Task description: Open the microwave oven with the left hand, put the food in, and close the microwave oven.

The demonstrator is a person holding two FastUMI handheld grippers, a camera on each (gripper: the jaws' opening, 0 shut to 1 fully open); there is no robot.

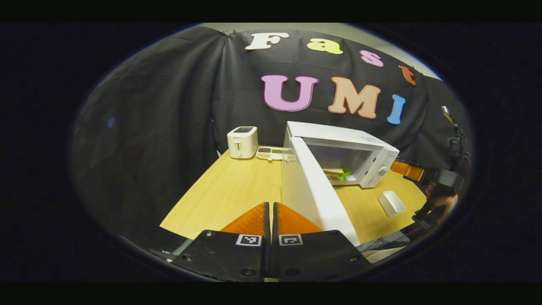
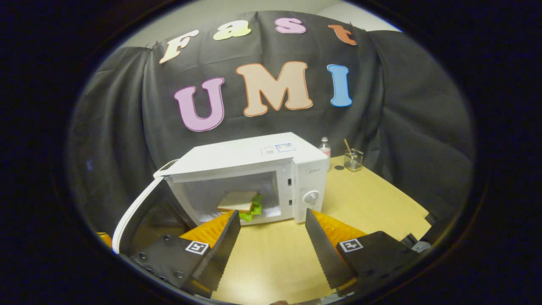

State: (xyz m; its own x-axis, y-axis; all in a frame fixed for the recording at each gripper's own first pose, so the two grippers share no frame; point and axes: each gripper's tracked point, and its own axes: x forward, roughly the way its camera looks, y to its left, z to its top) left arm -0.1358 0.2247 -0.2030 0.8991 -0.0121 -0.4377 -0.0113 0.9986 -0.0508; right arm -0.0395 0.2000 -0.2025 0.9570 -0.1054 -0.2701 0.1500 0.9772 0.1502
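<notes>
The white microwave [image 1: 355, 146] [image 2: 254, 159] stands on the wooden table with its door [image 1: 315, 190] [image 2: 135, 212] swung wide open. A sandwich with green lettuce [image 1: 337, 172] [image 2: 239, 202] lies inside its cavity. In the left gripper view my left gripper [image 1: 269, 207] is shut with nothing between its fingers, just left of the door's outer edge. In the right gripper view my right gripper [image 2: 271, 220] is open and empty, in front of the microwave's opening. The right gripper [image 1: 408, 170] and the hand holding it also appear at the far right of the left gripper view.
A white toaster [image 1: 242, 142] and a small tray of condiments [image 1: 273, 153] stand at the table's back left. A white rectangular dish [image 1: 391, 203] lies in front of the microwave. A small bottle [image 2: 324, 148] and a glass holder [image 2: 352, 160] stand right of it.
</notes>
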